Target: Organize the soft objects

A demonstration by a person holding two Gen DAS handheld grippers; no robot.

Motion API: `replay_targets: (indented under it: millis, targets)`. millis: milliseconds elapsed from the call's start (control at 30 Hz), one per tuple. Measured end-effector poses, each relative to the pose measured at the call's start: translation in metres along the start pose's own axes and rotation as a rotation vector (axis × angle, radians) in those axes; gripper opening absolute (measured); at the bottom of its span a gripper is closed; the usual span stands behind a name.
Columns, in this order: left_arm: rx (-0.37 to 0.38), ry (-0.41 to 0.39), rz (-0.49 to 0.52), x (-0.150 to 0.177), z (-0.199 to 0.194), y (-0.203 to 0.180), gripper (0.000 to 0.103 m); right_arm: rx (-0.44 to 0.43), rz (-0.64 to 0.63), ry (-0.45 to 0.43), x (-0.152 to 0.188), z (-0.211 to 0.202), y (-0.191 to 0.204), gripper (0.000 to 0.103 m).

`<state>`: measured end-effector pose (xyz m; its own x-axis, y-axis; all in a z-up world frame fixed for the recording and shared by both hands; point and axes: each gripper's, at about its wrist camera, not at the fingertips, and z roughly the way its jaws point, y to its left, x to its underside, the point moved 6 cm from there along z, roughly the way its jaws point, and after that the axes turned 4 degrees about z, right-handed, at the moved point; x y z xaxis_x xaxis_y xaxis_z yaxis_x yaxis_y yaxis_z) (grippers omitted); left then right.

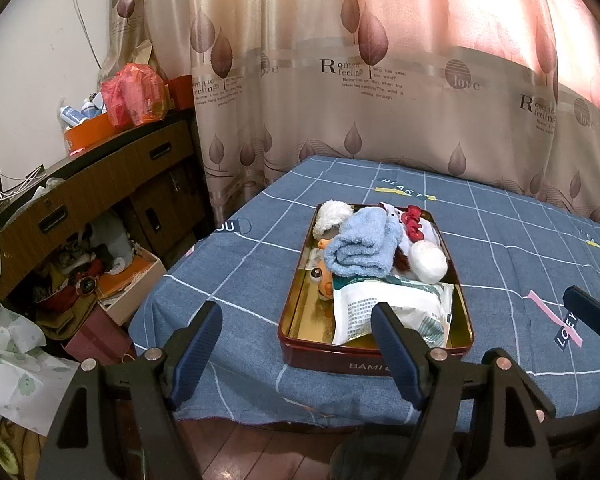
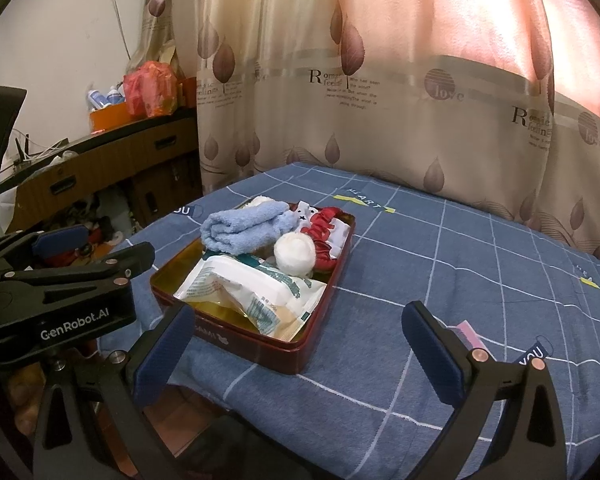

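A dark red tin (image 1: 340, 360) with a gold inside stands on the blue checked cloth. It holds a rolled light-blue towel (image 1: 360, 244), a white fluffy ball (image 1: 428, 260), a red scrunchie (image 1: 414, 222), a white wipes pack (image 1: 392, 308) and an orange toy (image 1: 324, 280). My left gripper (image 1: 296, 344) is open and empty, just short of the tin's near wall. My right gripper (image 2: 300, 354) is open too, over the cloth near the tin (image 2: 252, 344), with the towel (image 2: 240, 228) and wipes pack (image 2: 256, 288) ahead to its left.
The cloth-covered table (image 1: 520, 260) ends just below both grippers. A leaf-print curtain (image 1: 380, 80) hangs behind it. At the left stands a wooden desk (image 1: 100, 184) with a red plastic bag (image 1: 134, 94) on top and clutter and an open box (image 1: 132, 288) beneath.
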<state>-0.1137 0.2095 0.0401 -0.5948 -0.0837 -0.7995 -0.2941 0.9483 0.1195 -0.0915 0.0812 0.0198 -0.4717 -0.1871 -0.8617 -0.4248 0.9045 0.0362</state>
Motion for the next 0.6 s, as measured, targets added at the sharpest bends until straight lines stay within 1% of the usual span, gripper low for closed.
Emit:
replay_targets:
  millis: [600]
  targets:
    - [0.002,0.008,0.004,-0.0007,0.0019,-0.001,0.079,0.0,0.007,0.005,-0.0002,0.0031,0.0006,0.103]
